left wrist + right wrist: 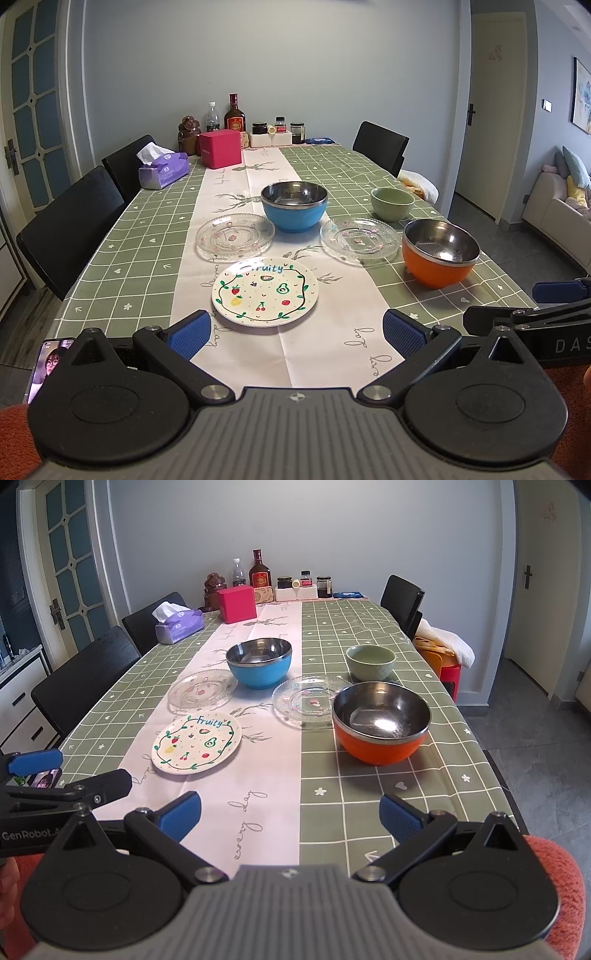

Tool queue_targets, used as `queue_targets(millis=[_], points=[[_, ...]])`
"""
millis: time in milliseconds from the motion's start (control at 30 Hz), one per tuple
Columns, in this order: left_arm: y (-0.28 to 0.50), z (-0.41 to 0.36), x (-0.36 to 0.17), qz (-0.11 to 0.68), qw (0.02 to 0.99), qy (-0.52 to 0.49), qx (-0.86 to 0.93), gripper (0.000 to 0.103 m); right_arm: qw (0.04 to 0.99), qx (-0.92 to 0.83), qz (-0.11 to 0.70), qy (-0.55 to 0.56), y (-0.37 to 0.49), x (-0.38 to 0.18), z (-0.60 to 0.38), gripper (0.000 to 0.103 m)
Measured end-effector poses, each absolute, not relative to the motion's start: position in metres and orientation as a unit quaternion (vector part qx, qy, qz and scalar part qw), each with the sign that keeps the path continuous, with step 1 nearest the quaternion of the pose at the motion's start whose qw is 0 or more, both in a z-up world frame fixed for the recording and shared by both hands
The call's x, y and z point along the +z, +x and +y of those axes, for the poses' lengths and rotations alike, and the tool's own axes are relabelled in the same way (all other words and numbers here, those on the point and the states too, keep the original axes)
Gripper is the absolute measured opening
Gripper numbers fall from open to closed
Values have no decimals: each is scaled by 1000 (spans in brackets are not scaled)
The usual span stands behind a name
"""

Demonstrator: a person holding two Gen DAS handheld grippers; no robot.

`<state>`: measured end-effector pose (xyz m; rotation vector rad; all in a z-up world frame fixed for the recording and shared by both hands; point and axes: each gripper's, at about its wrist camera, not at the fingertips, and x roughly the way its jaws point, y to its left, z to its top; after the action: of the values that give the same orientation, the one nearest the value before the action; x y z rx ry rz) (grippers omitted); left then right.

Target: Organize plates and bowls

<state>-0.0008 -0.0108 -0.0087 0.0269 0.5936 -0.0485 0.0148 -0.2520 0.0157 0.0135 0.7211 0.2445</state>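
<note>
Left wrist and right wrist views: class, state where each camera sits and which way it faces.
Left wrist view: on the left gripper, facing down the checked green table at the white fruit-patterned plate; own open fingers show.
Right wrist view: on the right gripper, further right, nearest the orange steel-lined bowl; open fingers, red sleeve show.
Shared: both show the blue steel-lined bowl.

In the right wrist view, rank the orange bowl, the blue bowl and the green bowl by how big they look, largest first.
1. Orange bowl, though it sits nearest the camera, which inflates it.
2. Blue bowl; it may really match the orange one.
3. Green bowl, clearly the smallest, though about as far away as the blue bowl.
</note>
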Motion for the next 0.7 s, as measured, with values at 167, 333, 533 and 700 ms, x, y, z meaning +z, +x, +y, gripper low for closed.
queue_targets(millis=[167,333,533,700], points=[[-1,-11,-9,293,956,14,-24,103,928,119,352,6,15,16,-253,100],[1,-8,-10,296,955,12,-22,103,928,121,353,7,15,16,-252,100],[19,2,-16,310,950,-1,-26,103,929,126,349,-8,29,8,-244,100],[39,14,-21,324,945,-25,-35,103,932,151,328,0,46,2,-238,100]])
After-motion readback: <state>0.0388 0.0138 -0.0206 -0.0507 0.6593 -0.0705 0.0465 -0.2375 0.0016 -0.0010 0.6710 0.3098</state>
